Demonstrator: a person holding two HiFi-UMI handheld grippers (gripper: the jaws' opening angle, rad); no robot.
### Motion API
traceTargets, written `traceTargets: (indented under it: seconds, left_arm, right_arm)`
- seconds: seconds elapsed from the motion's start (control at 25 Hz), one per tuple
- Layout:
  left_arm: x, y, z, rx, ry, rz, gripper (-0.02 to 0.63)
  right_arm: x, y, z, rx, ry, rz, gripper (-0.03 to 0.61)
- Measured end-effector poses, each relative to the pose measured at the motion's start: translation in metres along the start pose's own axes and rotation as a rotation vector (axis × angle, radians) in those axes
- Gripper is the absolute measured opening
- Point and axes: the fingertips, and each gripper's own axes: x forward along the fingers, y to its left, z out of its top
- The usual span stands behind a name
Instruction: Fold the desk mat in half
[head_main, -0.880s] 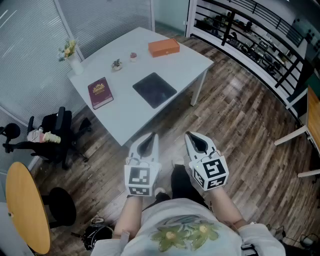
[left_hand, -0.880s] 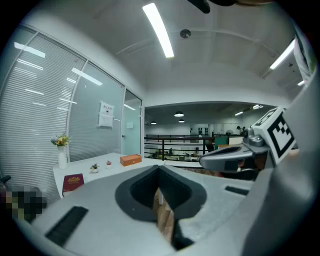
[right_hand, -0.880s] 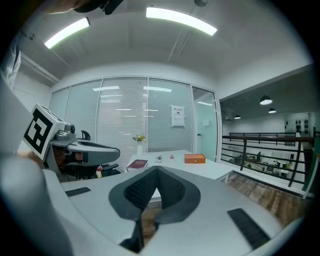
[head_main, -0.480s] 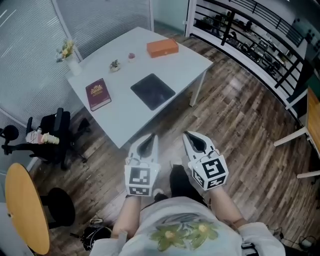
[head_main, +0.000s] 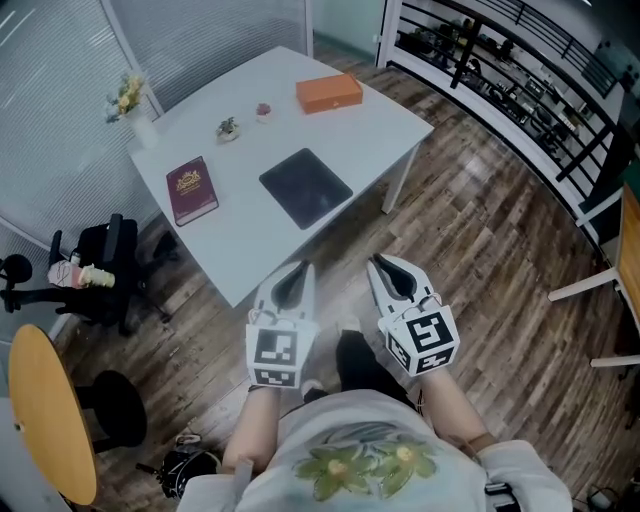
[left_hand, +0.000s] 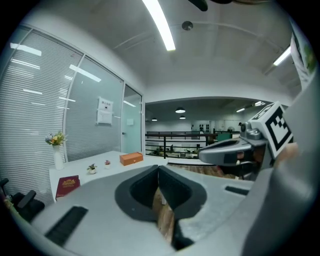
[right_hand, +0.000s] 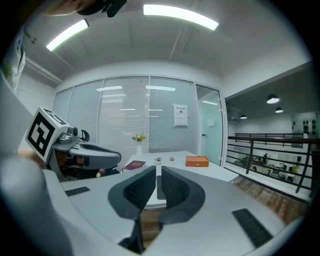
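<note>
A dark desk mat (head_main: 306, 186) lies flat and unfolded on the white table (head_main: 240, 235), near its front edge. Both grippers hang in front of the person's body, short of the table and over the wood floor. My left gripper (head_main: 296, 268) is shut with nothing in it, jaws pointing at the table. My right gripper (head_main: 378, 263) beside it is shut and empty too. In the right gripper view the mat (right_hand: 156, 187) shows as a thin dark strip between the jaws. The left gripper (left_hand: 159, 168) view shows only the table's far items.
On the table stand a red book (head_main: 190, 188), an orange box (head_main: 328, 93), two small potted plants (head_main: 228, 127) and a vase of flowers (head_main: 133, 105). A black office chair (head_main: 95, 275) is at the left, a round wooden table (head_main: 50, 410) lower left, a railing (head_main: 510, 60) at the back right.
The view has shifted slightly, so the table sits a little nearer and lower left. Both grippers stay shut and side by side in front of the body.
</note>
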Motion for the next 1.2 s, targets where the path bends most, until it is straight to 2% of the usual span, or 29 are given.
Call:
traceTargets:
  seconds: [0.12,0.24,0.32,0.44,0.56,0.8,1.2]
  left_arm:
    - [0.015,0.009,0.008,0.010,-0.014,0.003,0.016]
    - [0.032,0.018,0.014,0.020,-0.008,-0.009,0.153]
    - [0.043,0.024,0.015,0.040,0.004,-0.013,0.205]
    - [0.058,0.036,0.013,0.066,0.027,0.005,0.264]
    - [0.072,0.045,0.008,0.073,0.048,0.031,0.278]
    - [0.103,0.046,-0.008,0.088,0.137,0.032,0.281]
    - [0.144,0.062,-0.048,0.042,0.237,0.098,0.281]
  right_arm:
    - [0.014,-0.013,0.004,-0.011,0.009,0.017,0.082]
    - [0.031,-0.027,0.009,-0.025,0.020,0.043,0.143]
    - [0.042,-0.034,0.011,-0.038,0.028,0.066,0.186]
    - [0.059,-0.044,0.010,-0.058,0.044,0.103,0.206]
    - [0.073,-0.055,0.007,-0.059,0.057,0.133,0.207]
    - [0.100,-0.078,0.001,-0.067,0.091,0.193,0.207]
    - [0.144,-0.108,-0.027,-0.150,0.163,0.305,0.207]
